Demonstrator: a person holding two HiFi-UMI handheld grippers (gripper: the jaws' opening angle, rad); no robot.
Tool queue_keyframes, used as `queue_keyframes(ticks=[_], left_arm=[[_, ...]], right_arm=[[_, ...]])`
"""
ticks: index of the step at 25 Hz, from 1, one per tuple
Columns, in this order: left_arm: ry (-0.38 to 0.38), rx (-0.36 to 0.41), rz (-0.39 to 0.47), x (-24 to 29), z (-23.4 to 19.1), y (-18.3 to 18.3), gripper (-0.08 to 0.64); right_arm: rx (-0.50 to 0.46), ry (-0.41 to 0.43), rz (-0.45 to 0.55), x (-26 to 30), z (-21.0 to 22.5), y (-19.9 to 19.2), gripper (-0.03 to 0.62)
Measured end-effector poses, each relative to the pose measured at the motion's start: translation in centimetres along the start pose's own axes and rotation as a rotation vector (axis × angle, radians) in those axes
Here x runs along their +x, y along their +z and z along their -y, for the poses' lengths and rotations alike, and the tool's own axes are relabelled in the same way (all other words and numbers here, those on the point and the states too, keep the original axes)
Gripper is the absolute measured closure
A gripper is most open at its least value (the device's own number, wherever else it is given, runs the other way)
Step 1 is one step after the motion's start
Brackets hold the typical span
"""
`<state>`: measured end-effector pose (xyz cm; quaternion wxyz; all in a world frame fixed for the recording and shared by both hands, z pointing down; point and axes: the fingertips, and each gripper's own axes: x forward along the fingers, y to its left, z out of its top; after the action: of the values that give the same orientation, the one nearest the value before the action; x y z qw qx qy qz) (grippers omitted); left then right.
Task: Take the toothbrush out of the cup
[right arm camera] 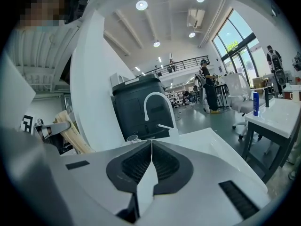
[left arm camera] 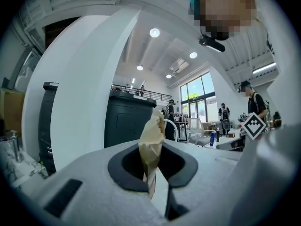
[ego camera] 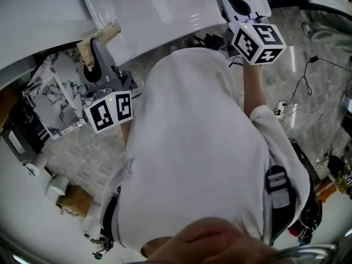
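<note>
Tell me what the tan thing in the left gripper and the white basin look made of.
Tan thing: likely paper or thin card, matte, creased and folded at its edges. White basin: probably glazed ceramic or acrylic, glossy; light glints on its smooth curves.

Big open-plan lab or demo hall rigged for recording, not a home: high white ceiling with round ceiling lights (right arm camera: 141, 4) at 12 o'clock, plus a mezzanine railing (right arm camera: 181, 65) and tall windows (right arm camera: 233, 39) toward 2 o'clock in the right gripper view. Mock bathroom station: white sink (ego camera: 165, 10) at 12 o'clock in the head view, curved faucet (right arm camera: 145, 106) mid-frame in the right gripper view. Work table (right arm camera: 277, 114) and office chair (right arm camera: 237, 93) at 3 o'clock there, person standing (right arm camera: 205, 84) nearby, loose cables (ego camera: 301, 86) on the marble-look floor (ego camera: 297, 37) at 2 o'clock in the head view.
</note>
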<state>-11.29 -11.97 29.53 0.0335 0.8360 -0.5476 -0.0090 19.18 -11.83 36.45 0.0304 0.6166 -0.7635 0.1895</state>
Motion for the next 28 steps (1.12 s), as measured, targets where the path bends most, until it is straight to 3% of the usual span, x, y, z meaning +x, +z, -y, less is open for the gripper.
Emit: queue_keyframes(ticks=[16, 28], left_arm=[[0.013, -0.01, 0.036, -0.7, 0.2, 0.5, 0.518], [0.022, -0.009, 0.043, -1.3, 0.0, 0.6, 0.518]], right_arm=[[-0.032, 0.069, -0.007, 0.5, -2.3, -0.2, 0.577], [-0.036, 0.058, 0.026, 0.2, -1.9, 0.6, 0.577]])
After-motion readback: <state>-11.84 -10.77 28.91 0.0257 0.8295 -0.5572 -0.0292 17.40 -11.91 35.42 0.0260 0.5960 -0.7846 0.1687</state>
